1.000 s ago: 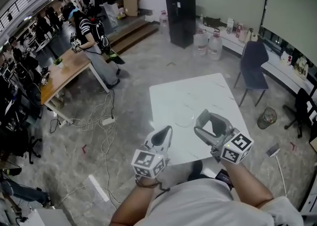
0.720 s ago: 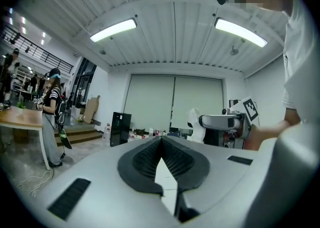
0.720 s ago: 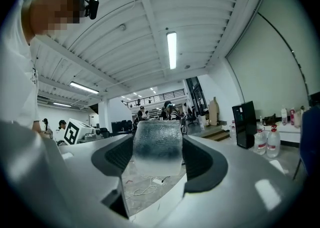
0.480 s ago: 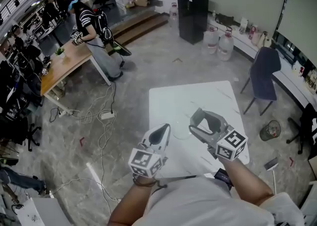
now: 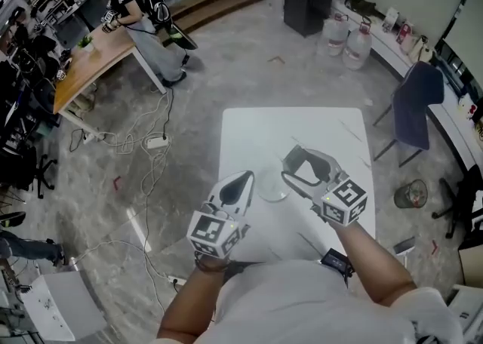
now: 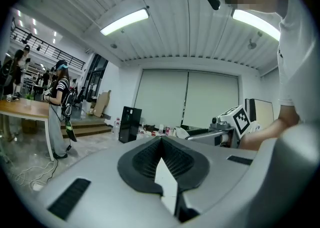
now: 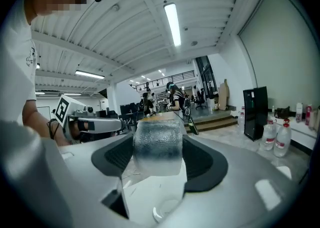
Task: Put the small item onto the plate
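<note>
The small clear dimpled glass item point(image 7: 159, 144) sits clamped between the two dark pads of the right tongs point(image 5: 289, 165), held above the white bench point(image 5: 302, 127). From the head view, the tips of those tongs hang just beside the right edge of a clear round glass plate point(image 5: 266, 193) that lies on the bench near its front. The item is off the plate and too faint to pick out from above. The left tongs point(image 5: 245, 180) are closed, tips touching with nothing between them, and point at the plate's left edge from the other side. A dark blue chair point(image 5: 413, 101) stands off the bench's far right corner.
</note>
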Motion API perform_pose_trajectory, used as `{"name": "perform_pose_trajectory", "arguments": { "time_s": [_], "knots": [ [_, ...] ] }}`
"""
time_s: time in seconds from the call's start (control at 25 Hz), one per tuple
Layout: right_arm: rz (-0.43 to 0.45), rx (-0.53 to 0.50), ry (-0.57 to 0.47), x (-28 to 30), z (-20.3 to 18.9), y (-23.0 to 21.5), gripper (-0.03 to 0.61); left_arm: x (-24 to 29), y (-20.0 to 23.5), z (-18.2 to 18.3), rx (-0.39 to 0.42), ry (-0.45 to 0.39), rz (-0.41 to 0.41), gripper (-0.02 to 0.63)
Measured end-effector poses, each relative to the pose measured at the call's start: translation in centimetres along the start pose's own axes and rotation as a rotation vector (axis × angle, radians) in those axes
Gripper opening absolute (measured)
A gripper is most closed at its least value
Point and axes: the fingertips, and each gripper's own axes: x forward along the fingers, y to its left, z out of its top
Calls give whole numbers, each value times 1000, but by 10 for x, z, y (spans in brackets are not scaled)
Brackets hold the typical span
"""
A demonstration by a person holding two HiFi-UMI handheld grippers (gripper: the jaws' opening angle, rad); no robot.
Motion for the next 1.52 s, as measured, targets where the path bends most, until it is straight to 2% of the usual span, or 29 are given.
{"name": "perform_pose_trajectory", "arguments": {
  "time_s": [0.44, 0.76, 1.08, 1.2, 1.52],
  "knots": [
    [-52, 26, 307, 83, -129, -68, 298, 57, 67, -66, -82, 100, -34, 6],
    [-9, -20, 560, 119, -235, -76, 296, 86, 90, -99, -115, 139, -52, 6],
    [26, -46, 778, 139, -321, -76, 296, 96, 116, -118, -132, 171, -34, 6],
    [33, -69, 844, 143, -340, -78, 298, 92, 123, -131, -141, 184, -36, 6],
    [69, -178, 949, 147, -369, -72, 296, 84, 125, -131, -147, 197, -17, 6]
  ]
}}
